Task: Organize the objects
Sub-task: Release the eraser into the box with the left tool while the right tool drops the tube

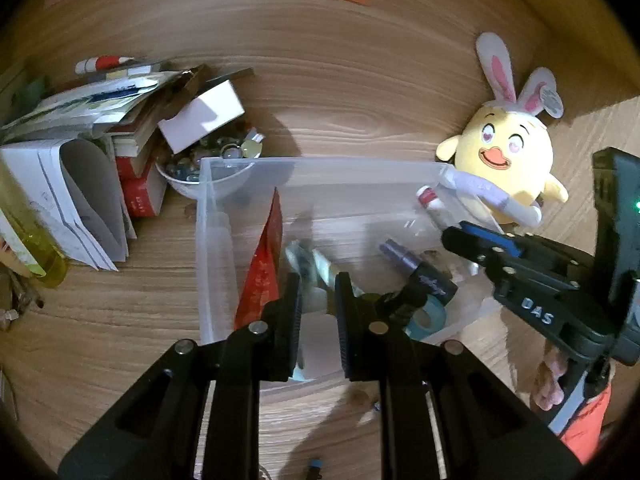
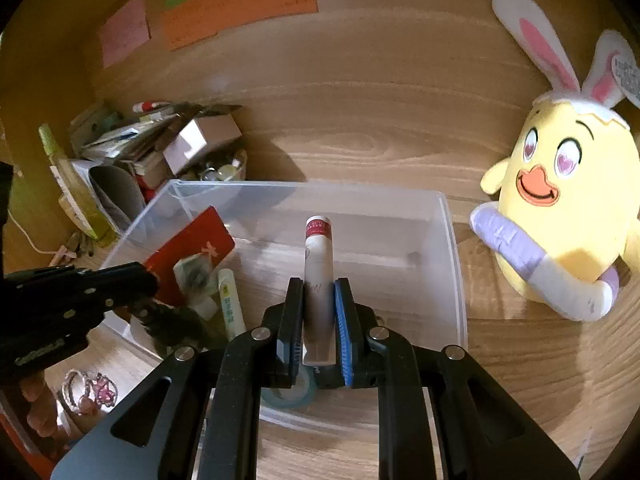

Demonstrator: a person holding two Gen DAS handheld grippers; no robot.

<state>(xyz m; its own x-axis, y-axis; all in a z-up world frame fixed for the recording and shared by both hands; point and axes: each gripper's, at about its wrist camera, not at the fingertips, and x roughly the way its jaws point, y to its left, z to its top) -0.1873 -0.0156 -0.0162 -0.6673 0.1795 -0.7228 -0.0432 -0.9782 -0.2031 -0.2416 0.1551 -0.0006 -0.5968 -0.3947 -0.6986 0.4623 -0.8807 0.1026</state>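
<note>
- Right gripper: jaws nearly closed, clamped on a white tube with a red-banded cap; the tube stands out forward between the pads, cap end away from the gripper.
- The tube hangs over the open inside of a clear plastic bin, which sits directly under and ahead of this gripper on the wooden desk.
- Below the right gripper's pads, on the bin floor: a roll of teal tape.
- To its left in the bin: a pale yellow-green stick, a red card leaning on the bin's left wall, and a small greyish item, too blurred to name.
- Left gripper: jaws nearly closed with a narrow gap; nothing seen gripped, pointing down into the same bin.
- Just right of the left gripper's tips: a dark purple-capped tube lying in the bin.
- Beyond the bin's far left corner: a glass bowl of marbles and small bits, with a small white box on top.
- Right of the bin: a yellow chick plush with bunny ears.
</note>
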